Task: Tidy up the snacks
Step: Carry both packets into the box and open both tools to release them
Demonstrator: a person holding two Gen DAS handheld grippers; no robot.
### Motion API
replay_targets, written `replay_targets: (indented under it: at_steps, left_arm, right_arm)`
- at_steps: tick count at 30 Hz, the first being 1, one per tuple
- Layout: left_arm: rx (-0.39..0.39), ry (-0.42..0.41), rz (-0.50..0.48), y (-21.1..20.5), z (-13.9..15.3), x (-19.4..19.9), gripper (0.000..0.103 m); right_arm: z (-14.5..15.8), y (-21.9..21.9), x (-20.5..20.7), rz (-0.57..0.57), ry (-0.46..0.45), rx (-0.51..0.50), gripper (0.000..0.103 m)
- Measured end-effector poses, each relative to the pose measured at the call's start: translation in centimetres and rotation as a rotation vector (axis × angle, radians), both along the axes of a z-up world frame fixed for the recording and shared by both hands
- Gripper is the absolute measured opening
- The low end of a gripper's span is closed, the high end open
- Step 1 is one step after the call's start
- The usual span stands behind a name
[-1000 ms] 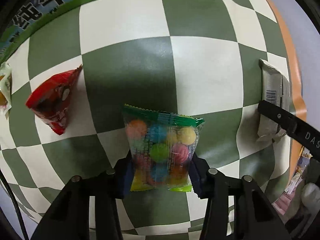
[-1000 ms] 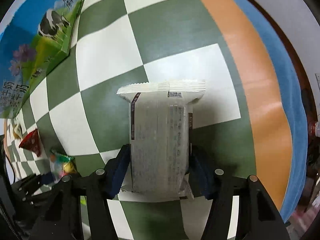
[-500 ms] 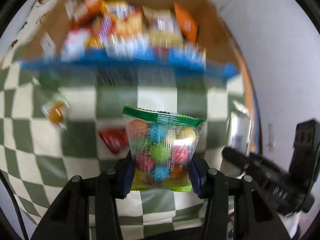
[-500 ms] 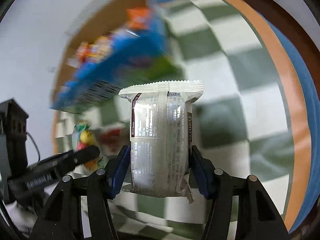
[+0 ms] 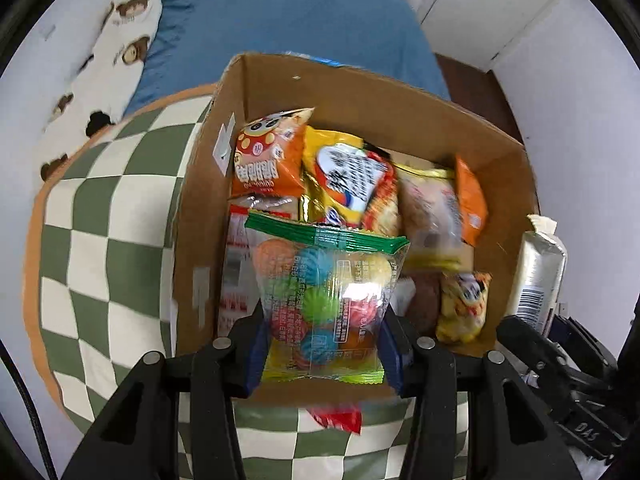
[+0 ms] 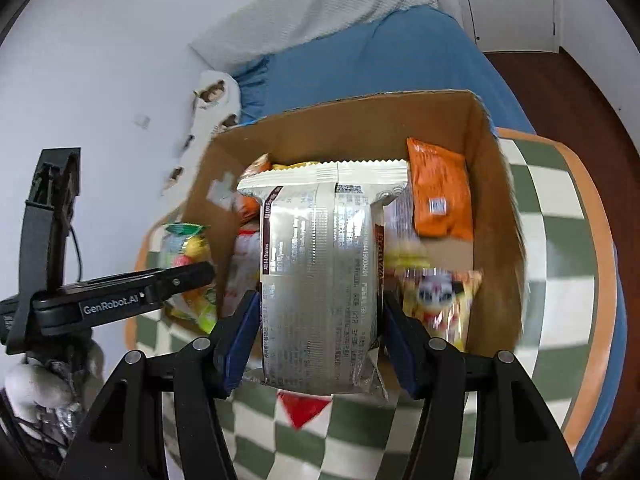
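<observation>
1. Hovering over the cardboard box (image 5: 360, 92), already crowded with snack packets, on the checkered cloth (image 5: 100, 240); dropping stage, judging by position.
2. Right gripper (image 6: 320, 320) clenched around the silver packet (image 6: 320, 272), long axis pointing ahead, crimped end forward.
3. Left gripper (image 5: 324, 340) grasping the candy-ball bag (image 5: 324, 292), green seal forward; next, unclamping above gaps.

Bright, even daylight, slight motion blur (mostly low down), strong fisheye bending at edges.
</observation>
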State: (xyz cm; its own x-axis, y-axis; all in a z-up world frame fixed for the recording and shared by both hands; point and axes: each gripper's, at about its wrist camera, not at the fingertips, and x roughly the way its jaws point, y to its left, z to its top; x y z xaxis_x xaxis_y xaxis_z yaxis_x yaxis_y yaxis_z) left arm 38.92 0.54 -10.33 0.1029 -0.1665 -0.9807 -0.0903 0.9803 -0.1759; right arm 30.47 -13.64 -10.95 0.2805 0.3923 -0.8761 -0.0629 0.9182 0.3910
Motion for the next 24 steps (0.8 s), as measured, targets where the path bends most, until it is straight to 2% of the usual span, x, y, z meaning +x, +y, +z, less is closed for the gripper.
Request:
replay_targets:
  at_steps: [2,7,9,10,11,12,14,20,24]
  left_arm:
    - [-0.015,0.036,0.012,0.6,-2.5,1.3,0.044]
    - [-0.012,0.09,-0.018,-0.4,-5.3,3.6,0.045]
    - [0.006,0.125,-0.043,-0.9,-6.7,4.2,0.048]
    - [0.008,0.137,-0.045,-0.9,-7.6,4.5,0.049]
    - [0.004,0.143,-0.05,-1.0,-8.1,4.7,0.058]
    - [-0.005,0.139,-0.052,-1.0,-8.3,4.7,0.073]
    - [-0.019,0.128,-0.046,-0.9,-8.5,4.7,0.088]
    - [0.008,0.073,-0.037,-0.8,-7.6,3.9,0.089]
    - [0.059,0.017,-0.04,-1.0,-6.3,2.5,0.089]
  right_arm:
    - [-1.4,0.5,1.5,0.002,0.038,-0.023,0.062]
    - [-4.6,1.0,3.5,0.009,0.091,-0.058,0.062]
    - [-6.4,1.2,4.0,0.025,0.138,-0.066,0.064]
    - [-7.1,1.3,4.4,0.026,0.16,-0.069,0.075]
    - [-7.7,1.3,4.5,0.029,0.172,-0.077,0.092]
    - [-8.1,1.3,4.6,0.029,0.172,-0.091,0.096]
    - [-8.5,1.3,4.6,0.028,0.176,-0.115,0.097]
    - [-8.5,0.8,4.5,0.006,0.168,-0.139,0.097]
    - [-7.7,0.1,3.9,-0.02,0.141,-0.15,0.097]
